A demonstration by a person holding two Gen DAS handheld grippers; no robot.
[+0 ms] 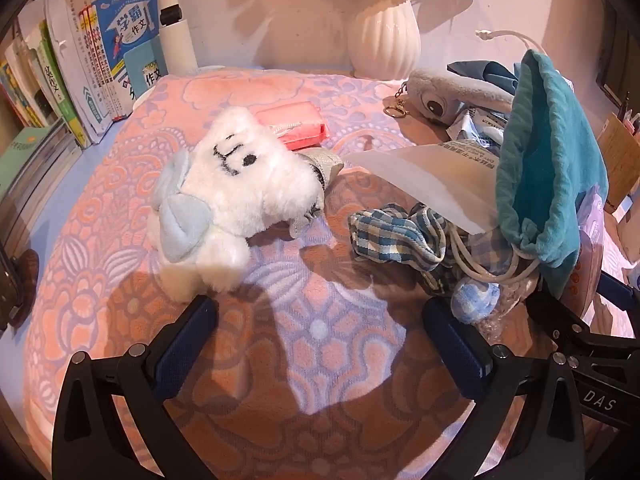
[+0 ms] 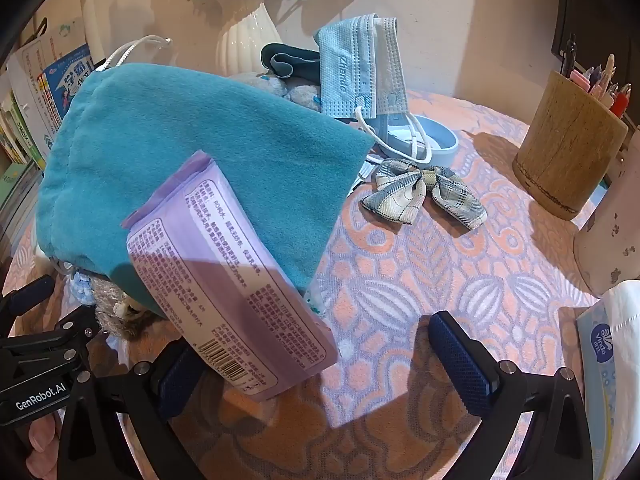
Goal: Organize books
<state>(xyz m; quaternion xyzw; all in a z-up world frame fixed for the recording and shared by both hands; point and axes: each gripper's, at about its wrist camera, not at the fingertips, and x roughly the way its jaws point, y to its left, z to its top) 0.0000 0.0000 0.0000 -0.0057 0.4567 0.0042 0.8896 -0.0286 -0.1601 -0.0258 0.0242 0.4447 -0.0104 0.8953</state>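
Note:
Upright books (image 1: 100,60) stand in a row at the far left of the desk, with a flat stack (image 1: 28,160) in front of them. They show again at the left edge as books (image 2: 60,80) in the right wrist view. My left gripper (image 1: 318,312) is open over the patterned cloth, just below a white plush toy (image 1: 232,200), holding nothing. My right gripper (image 2: 316,356) is open too. A purple wipes pack (image 2: 232,280) leans over its left finger (image 2: 180,372), resting against a teal drawstring pouch (image 2: 180,152). No pad presses on the pack.
A pink tissue pack (image 1: 296,124), checked scrunchie (image 1: 400,236), white vase (image 1: 384,40) and lamp post (image 1: 176,28) crowd the left view. Face masks (image 2: 360,68), a plaid bow (image 2: 424,192), blue dish (image 2: 432,136), wooden pen holder (image 2: 568,148) and tissue box (image 2: 604,360) lie on the right.

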